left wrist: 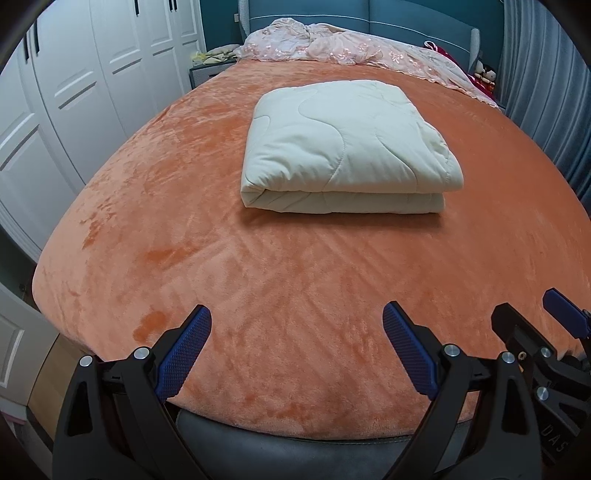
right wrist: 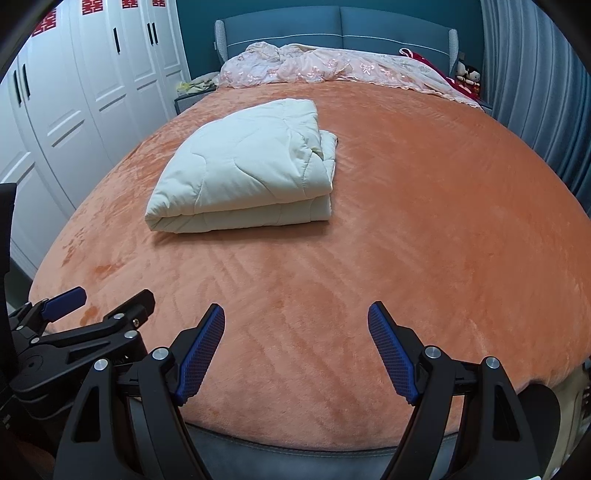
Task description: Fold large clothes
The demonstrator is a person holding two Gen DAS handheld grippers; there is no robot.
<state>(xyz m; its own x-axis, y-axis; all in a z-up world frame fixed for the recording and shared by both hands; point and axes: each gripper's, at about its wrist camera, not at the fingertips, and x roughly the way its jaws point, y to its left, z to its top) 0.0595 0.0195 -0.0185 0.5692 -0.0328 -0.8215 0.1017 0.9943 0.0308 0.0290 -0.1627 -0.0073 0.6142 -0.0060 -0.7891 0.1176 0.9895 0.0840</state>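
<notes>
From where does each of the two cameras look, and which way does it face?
Left wrist: on the left gripper, facing down the orange bed; own open fingers show.
Right wrist: on the right gripper, same direction; own open fingers show.
Shared: the folded white quilt, the headboard, and each other's gripper.

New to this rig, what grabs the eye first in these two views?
The cream quilt, already folded into a thick block, sits mid-bed on the orange plush blanket. Both grippers, left gripper and right gripper, hang open and empty over the bed's near edge. A crumpled pink embroidered cover lies heaped along the blue headboard.
</notes>
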